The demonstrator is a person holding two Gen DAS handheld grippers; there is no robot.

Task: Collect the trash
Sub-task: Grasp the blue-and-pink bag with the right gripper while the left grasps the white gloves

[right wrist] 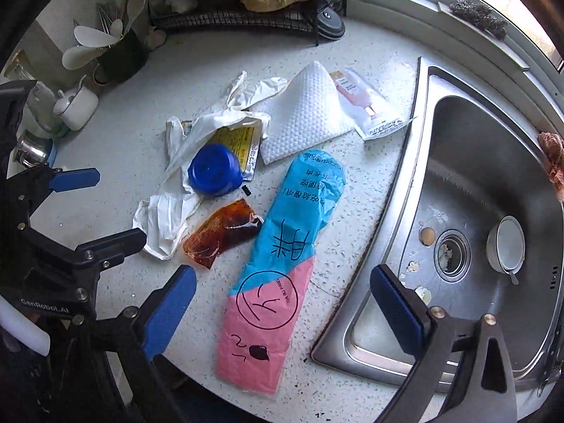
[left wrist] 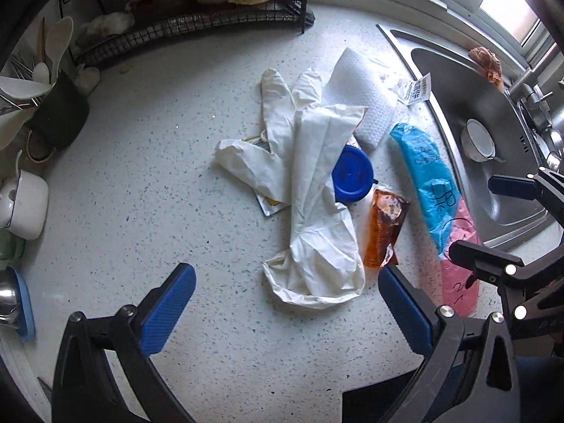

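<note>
A pile of trash lies on the speckled counter. White rubber gloves point(left wrist: 310, 190) point(right wrist: 165, 211) drape over a blue lid point(left wrist: 352, 174) point(right wrist: 213, 169), beside a brown sauce packet point(left wrist: 384, 229) point(right wrist: 222, 232). A flat blue and pink plastic bag point(left wrist: 426, 183) point(right wrist: 282, 246) lies along the sink edge. My left gripper point(left wrist: 287, 306) point(right wrist: 95, 211) hangs open above the glove's cuff. My right gripper point(right wrist: 283, 312) point(left wrist: 493, 218) stands open over the bag's pink end, its pads clear of it.
A white paper towel point(right wrist: 303, 112), a yellow sachet point(right wrist: 239, 141) and a pink-printed wrapper point(right wrist: 370, 112) lie behind. The steel sink point(right wrist: 476, 162) on the right holds a bowl point(right wrist: 506, 246). A wire rack point(left wrist: 197, 24), utensil holder point(left wrist: 58, 116) and white pot point(left wrist: 24, 204) line the back left.
</note>
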